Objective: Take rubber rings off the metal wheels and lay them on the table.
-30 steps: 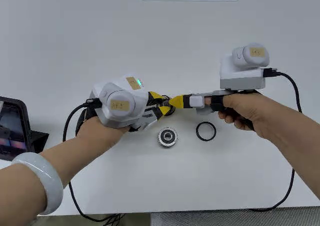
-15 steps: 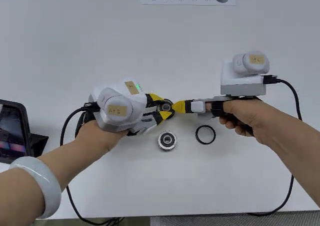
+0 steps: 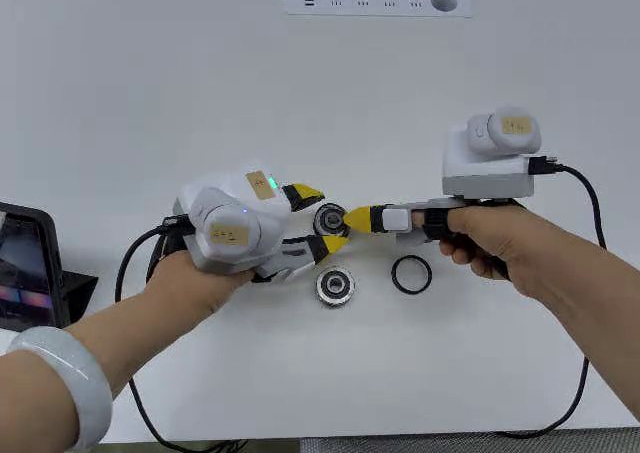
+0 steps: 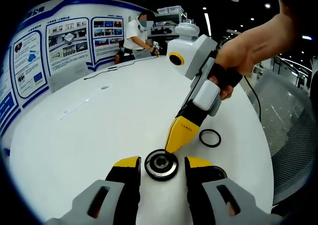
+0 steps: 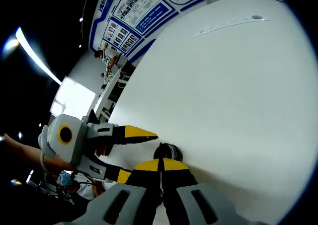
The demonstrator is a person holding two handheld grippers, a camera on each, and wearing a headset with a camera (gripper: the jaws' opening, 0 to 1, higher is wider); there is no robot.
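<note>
Head view: a tablet [image 3: 20, 263] stands at the 9 o'clock edge of the table [image 3: 200, 93]. The left gripper [image 3: 320, 218] is released. Its yellow jaws are spread either side of a metal wheel [image 3: 331, 219], and the left gripper view shows a gap on both sides. A second wheel [image 3: 335, 285] lies on the table at 6 o'clock from the first. The right gripper [image 3: 351, 218] is clenched with its jaws pressed together. Its tip touches the metal wheel's rim at 3 o'clock; whether it pinches any rubber cannot be told. A loose rubber ring [image 3: 411, 274] lies flat on the table at 5 o'clock from that tip.
</note>
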